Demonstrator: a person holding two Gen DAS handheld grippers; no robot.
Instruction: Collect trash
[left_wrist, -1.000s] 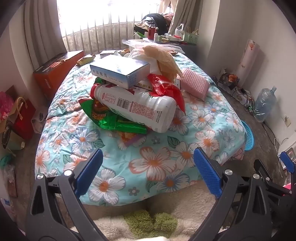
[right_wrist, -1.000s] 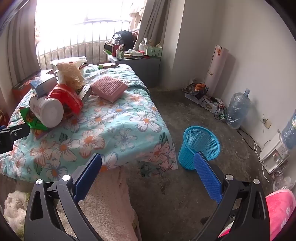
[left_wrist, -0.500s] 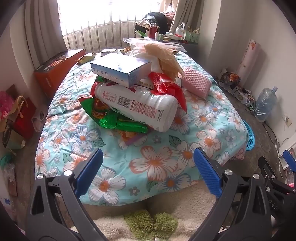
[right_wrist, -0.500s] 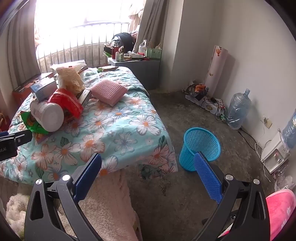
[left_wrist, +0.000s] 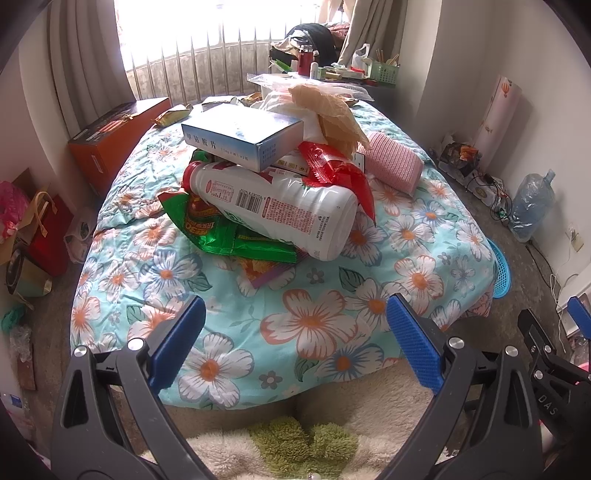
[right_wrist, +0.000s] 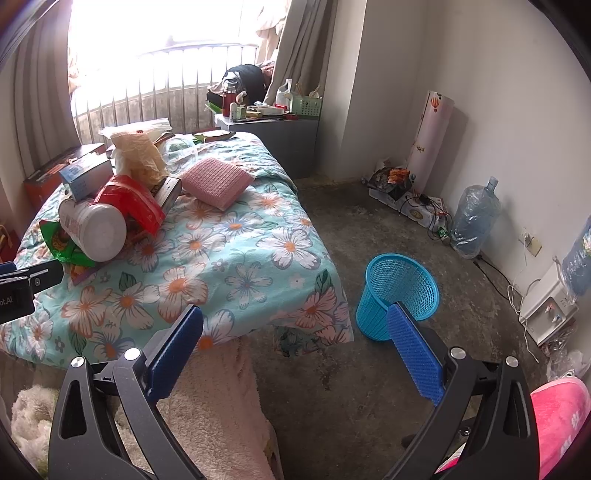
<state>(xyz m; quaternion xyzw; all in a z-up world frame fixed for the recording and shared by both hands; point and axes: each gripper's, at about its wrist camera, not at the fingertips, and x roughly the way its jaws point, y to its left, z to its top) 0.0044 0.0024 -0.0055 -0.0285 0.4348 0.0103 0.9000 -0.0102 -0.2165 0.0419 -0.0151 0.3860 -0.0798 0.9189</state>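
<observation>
Nearest the cameras, the left claw hangs spread wide and empty over the near edge of the bed, pointing at the heap of trash; the right claw, equally wide and empty, is off the bed's corner, aimed between the quilt and the blue bin on the floor.

The step in hand looks like the first pick. Beyond the left claw, the white bottle lies on its side on green wrappers, with a blue-and-white box resting on top and a red wrapper draped beside it. Taking the box first would be wise, as pulling the bottle could topple the pile. Grip across its short side.
</observation>
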